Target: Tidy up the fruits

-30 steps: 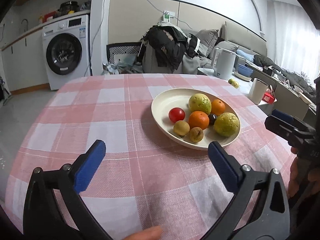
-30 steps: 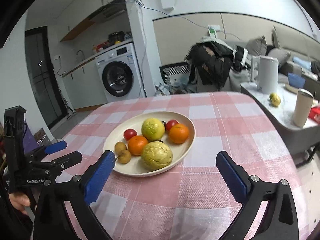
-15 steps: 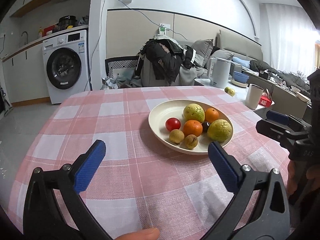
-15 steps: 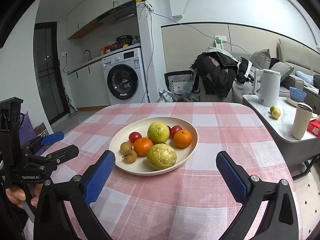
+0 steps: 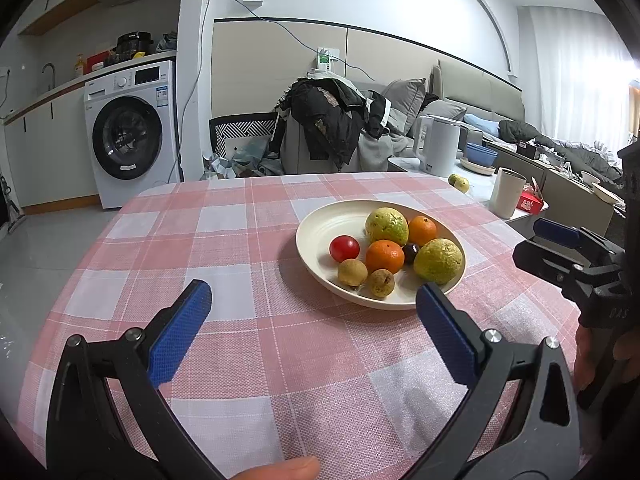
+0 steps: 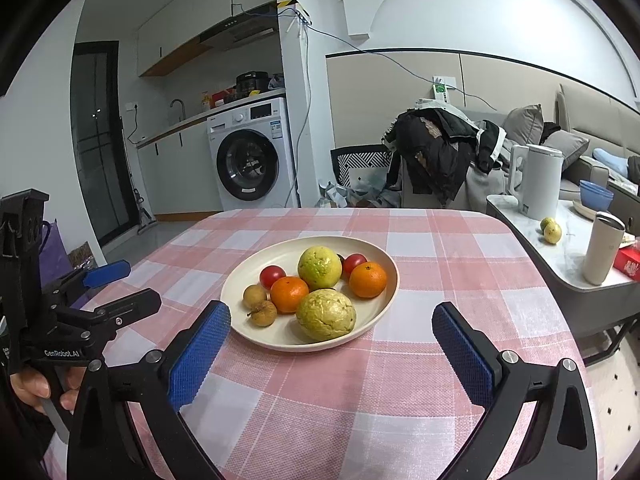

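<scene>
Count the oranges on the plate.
2. One orange sits near the plate's middle beside the longans; the other orange is at the right edge. None seems hidden.

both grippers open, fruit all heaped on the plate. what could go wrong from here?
1. Fruit on the plate is packed touching; gripping one tangerine could nudge the longans or cherry tomato off the shallow rim.
2. Left gripper and right gripper both face the plate; simultaneous reaches might collide.
</scene>
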A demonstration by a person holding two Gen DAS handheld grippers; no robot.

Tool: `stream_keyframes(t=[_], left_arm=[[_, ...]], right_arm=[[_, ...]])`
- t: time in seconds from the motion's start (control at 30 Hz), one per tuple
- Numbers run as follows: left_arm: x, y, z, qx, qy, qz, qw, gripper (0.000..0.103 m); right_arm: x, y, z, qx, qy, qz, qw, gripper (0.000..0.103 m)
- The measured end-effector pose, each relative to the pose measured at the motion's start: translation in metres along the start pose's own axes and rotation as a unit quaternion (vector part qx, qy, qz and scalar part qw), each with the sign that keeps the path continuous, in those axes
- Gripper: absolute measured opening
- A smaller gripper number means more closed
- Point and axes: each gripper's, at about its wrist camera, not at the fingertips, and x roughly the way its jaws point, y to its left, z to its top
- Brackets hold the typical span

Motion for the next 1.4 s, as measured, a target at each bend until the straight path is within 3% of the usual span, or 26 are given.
stream_keyframes(t=[1.4], left_arm=[[0.0007, 0.0019, 0.0002, -0.002, 0.001, 0.000, 1.0000, 0.102]], right_arm=[[-0.0025, 0.0039, -0.0009, -0.009, -0.003, 0.002, 1.000, 0.103]])
